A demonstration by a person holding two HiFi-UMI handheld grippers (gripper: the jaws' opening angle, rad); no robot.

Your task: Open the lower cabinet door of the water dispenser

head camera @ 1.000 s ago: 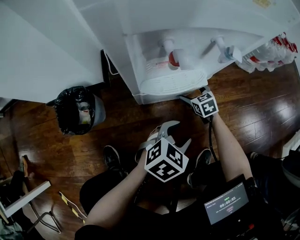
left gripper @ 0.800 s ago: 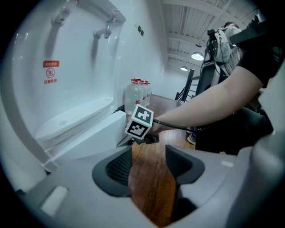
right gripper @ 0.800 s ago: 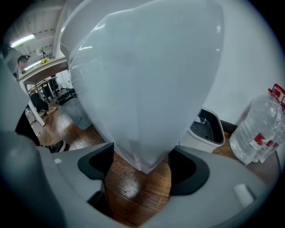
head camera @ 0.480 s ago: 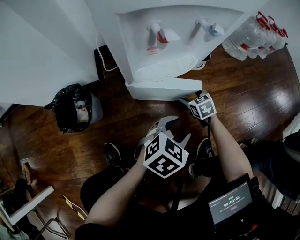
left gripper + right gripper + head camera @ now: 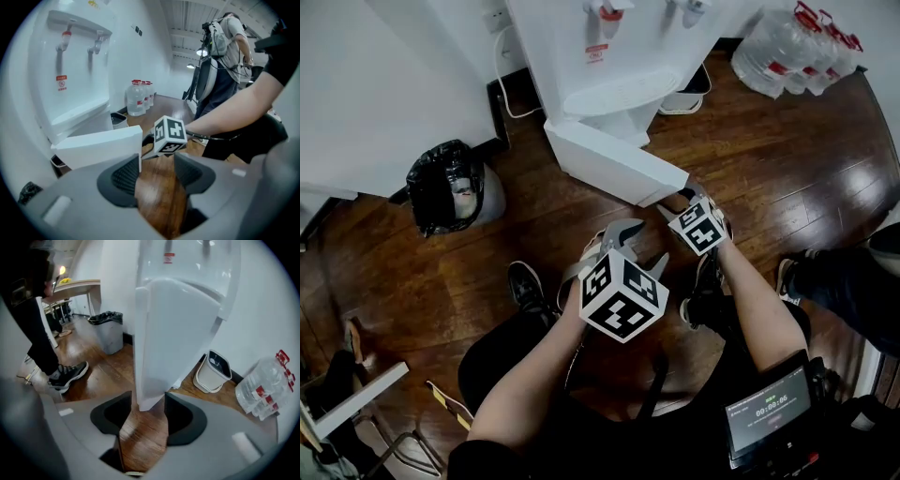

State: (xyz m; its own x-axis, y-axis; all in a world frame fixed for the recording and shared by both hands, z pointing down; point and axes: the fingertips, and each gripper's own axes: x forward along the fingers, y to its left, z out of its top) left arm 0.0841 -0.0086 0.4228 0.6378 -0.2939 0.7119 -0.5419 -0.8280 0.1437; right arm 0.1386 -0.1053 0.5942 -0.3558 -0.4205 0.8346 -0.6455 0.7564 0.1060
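Note:
The white water dispenser (image 5: 581, 56) stands at the top of the head view. Its lower cabinet door (image 5: 614, 164) is swung out over the wood floor. My right gripper (image 5: 680, 202) is at the door's free bottom corner. In the right gripper view the door (image 5: 173, 333) stands upright between the closing jaws (image 5: 150, 411), with both pads against its edge. My left gripper (image 5: 628, 246) hovers nearer my body, open, with only floor between its pads (image 5: 157, 171). The left gripper view shows the door (image 5: 98, 145) just beyond its left pad.
A black-bagged waste bin (image 5: 450, 187) sits left of the dispenser and a small white bin (image 5: 684, 94) right of it. Bottled water packs (image 5: 792, 47) lie at the top right. A bystander's dark legs (image 5: 853, 281) are at the right edge. My shoe (image 5: 525, 291) is below the grippers.
The cabinet door has swung from nearly shut to wide open. The right gripper came back towards me with the door's corner, and the left gripper drifted back too.

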